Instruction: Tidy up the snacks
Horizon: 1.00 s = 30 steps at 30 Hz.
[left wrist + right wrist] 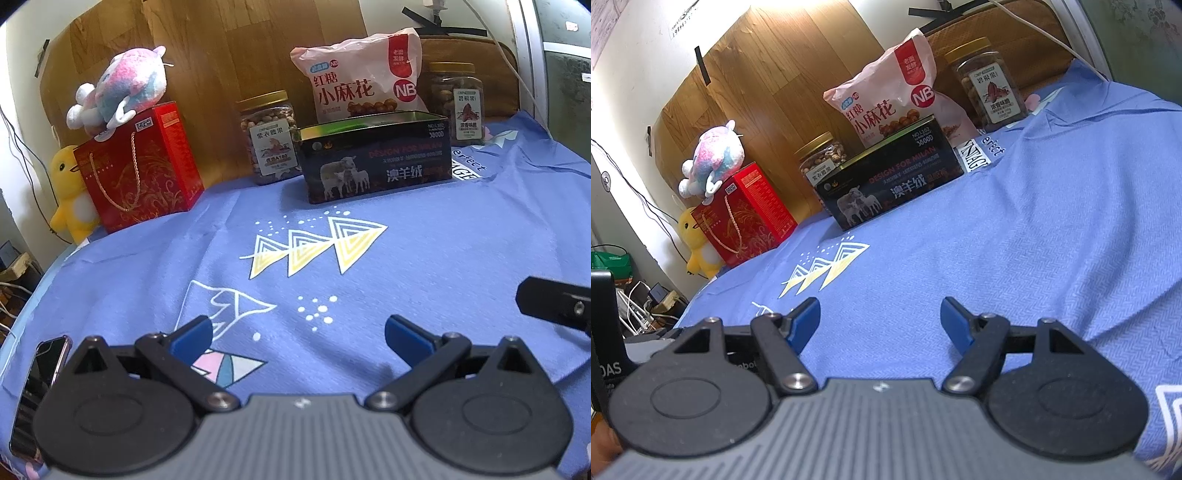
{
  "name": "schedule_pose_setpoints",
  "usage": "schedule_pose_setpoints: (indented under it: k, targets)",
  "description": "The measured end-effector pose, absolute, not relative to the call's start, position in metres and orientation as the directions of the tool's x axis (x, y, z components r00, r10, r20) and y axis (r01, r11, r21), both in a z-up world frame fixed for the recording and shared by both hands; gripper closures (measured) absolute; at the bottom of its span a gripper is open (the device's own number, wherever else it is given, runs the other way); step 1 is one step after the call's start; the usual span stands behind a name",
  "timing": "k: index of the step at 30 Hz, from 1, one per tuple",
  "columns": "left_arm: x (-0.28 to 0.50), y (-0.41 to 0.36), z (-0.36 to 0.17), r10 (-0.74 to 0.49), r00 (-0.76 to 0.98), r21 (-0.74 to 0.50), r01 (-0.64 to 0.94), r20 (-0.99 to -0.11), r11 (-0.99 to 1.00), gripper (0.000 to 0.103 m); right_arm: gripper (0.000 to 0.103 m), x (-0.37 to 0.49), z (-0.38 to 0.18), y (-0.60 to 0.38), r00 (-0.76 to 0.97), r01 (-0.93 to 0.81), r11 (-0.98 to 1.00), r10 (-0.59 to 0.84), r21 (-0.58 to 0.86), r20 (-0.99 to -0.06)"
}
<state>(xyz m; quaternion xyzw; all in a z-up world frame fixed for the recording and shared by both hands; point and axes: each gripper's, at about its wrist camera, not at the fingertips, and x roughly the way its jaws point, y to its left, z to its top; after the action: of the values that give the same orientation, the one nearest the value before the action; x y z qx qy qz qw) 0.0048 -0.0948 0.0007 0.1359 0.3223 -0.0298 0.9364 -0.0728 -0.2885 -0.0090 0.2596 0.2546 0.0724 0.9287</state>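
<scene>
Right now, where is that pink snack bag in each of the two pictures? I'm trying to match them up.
Left wrist view: the pink snack bag stands upper centre-right, behind the black tin.
Right wrist view: the bag is upper centre, again behind the tin, which is turned at an angle here.
Shared landmark: the red gift box with the pink plush toy on top, at the left in both.

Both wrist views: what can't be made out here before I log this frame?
- Black tin interior: both views, its front wall hides it.
- Left nut jar: right wrist view, tin covers its lower part.
- Yellow duck toy: both views, red gift box covers one side.
</scene>
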Motion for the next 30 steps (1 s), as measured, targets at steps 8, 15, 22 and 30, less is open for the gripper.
schedule_pose_setpoints:
  k: [8, 15, 22, 30]
  targets:
    - [0.0055, -0.0938, 0.0025, 0.045, 0.801, 0.246, 0.129, -0.597, 0.961, 0.0, 0.029, -0.0721, -0.0085, -0.2889, 0.859, -0.003, 0.855, 0.267, 0.519, -0.436]
    - [0.0071, -0.0919, 0.0025, 0.058, 0.804, 0.253, 0.117, -0.591, 0.96, 0.0, 0.029, -0.0723, -0.0087, -0.2886, 0.859, -0.002, 0.855, 0.267, 0.519, -0.436]
    - [0.0082, -0.0909, 0.0013, 0.065, 0.801, 0.256, 0.113, -0.595, 0.96, 0.0, 0.029, -0.072, -0.0085, -0.2885, 0.859, 0.0, 0.855, 0.266, 0.519, -0.437]
    - [0.0114, -0.0875, -0.0014, 0.063, 0.786, 0.244, 0.114, -0.615, 0.963, 0.0, 0.029, -0.0715, -0.0086, -0.2884, 0.859, 0.001, 0.854, 0.266, 0.519, -0.438]
